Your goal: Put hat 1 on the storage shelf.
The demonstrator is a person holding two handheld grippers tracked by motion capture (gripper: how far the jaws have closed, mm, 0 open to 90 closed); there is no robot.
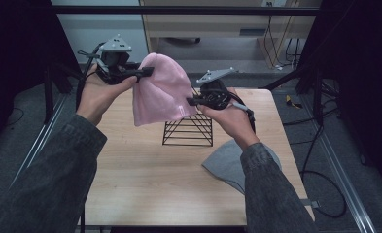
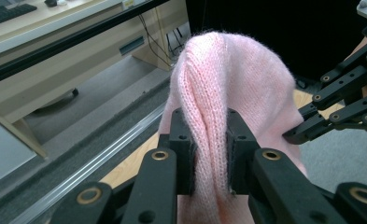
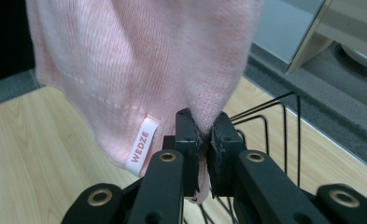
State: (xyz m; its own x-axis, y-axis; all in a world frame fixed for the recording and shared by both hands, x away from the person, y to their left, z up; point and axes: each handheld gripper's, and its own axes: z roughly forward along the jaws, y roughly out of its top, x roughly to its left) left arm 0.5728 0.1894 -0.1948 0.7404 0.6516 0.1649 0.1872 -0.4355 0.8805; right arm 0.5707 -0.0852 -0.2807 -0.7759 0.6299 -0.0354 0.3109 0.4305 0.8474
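1. The soft pink knitted beanie (image 1: pixel 160 90) hangs in the air above the far half of the pale wooden table (image 1: pixel 145 174), spread between the two tools so that it opens out rather than bunching.
2. The left gripper (image 1: pixel 147 72), at ten o'clock from the table's middle, has its jaws pinched on a thick fold of the crown; that bulk keeps them somewhat apart.
3. The right gripper (image 1: pixel 192 101), at one o'clock, clamps the thin hem edge near the white label (image 3: pixel 142 145), jaws almost together.
4. The black wire rack (image 1: pixel 188 130) stands directly below the hat, seemingly the spot it is meant for.
5. A grey knitted beanie (image 1: pixel 225 164) lies flat at four o'clock, apparently waiting its turn.
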